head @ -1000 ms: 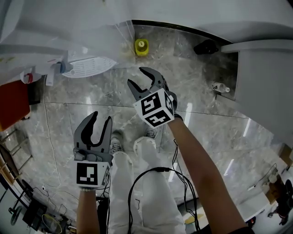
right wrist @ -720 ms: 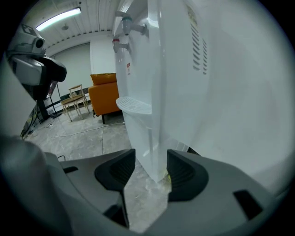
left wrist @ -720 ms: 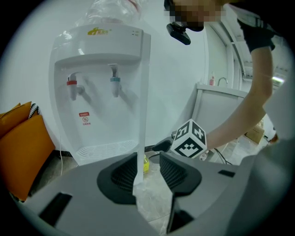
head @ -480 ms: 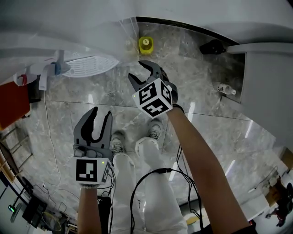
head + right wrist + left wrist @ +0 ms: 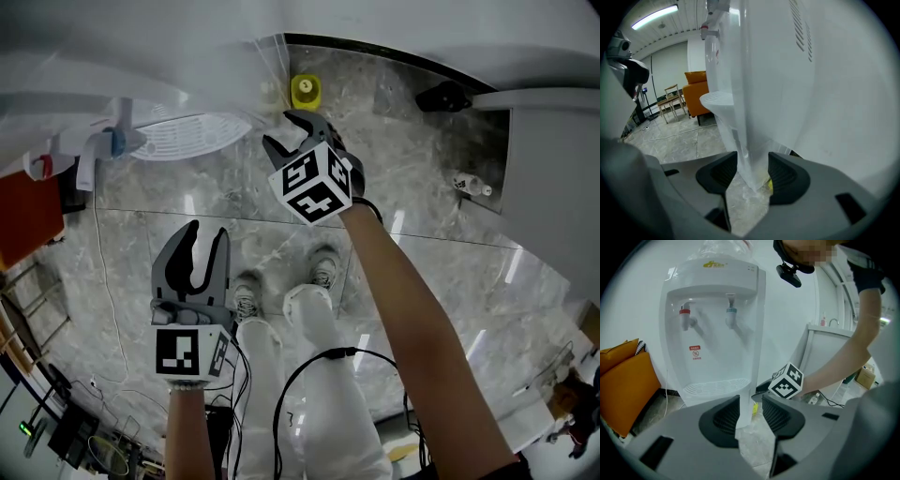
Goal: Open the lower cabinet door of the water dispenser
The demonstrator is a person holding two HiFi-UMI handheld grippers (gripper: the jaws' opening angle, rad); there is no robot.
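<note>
Shows the right gripper point(image 5: 286, 136), jaws apart and empty, lined up on the water dispenser point(image 5: 141, 56) corner at upper centre, the left gripper point(image 5: 206, 239) likewise released at lower left; risks clamping the fixed side wall rather than the lower cabinet door point(image 5: 731, 136) beneath the drip tray point(image 5: 192, 134).

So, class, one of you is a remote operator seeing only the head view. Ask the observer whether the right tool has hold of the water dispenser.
Operator: Has it gripped?
Observer: No. The right tool has its jaws apart, with the water dispenser corner edge lined up between them.
Operator: Can you see the front?
Observer: Yes, from the left gripper view: a red tap and blue tap above the drip tray. The left tool hides most below.
</note>
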